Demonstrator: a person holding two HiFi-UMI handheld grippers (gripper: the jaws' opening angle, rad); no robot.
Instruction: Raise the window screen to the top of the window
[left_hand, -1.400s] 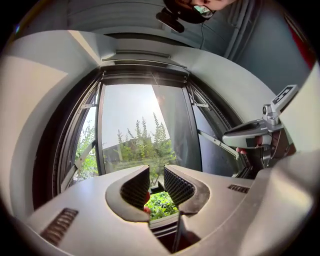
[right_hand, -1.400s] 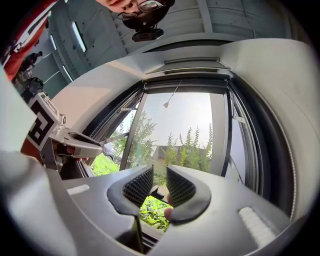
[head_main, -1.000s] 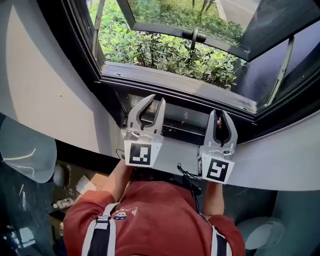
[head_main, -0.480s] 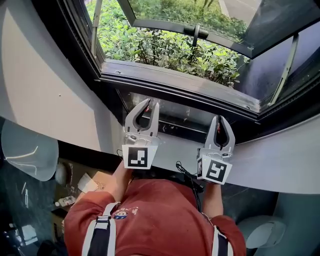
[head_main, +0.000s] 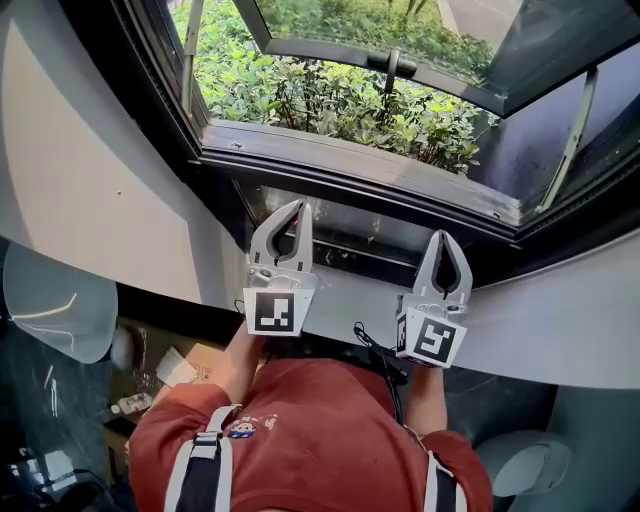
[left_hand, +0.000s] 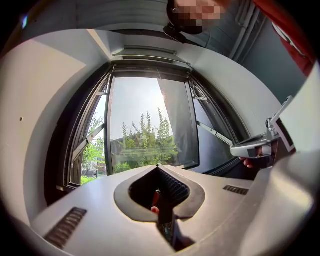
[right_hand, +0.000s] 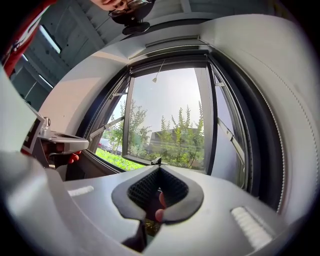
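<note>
Daylight came in through the window (head_main: 345, 165). In the head view the plants (head_main: 330, 95) outside were bright and sharp, while the frame read near black and the lower left corner was dim. The wall (head_main: 90, 180) was evenly lit, with a soft shadow at its foot.

In the left gripper view, sun glare washed out the sky (left_hand: 142, 100) and the trees (left_hand: 150, 140) looked hazy. Both gripper views had strong fisheye distortion: straight frame lines bowed and the corners were vignetted black. The near jaws were slightly soft, pale grey on top, with a dark hollow between them.
</note>
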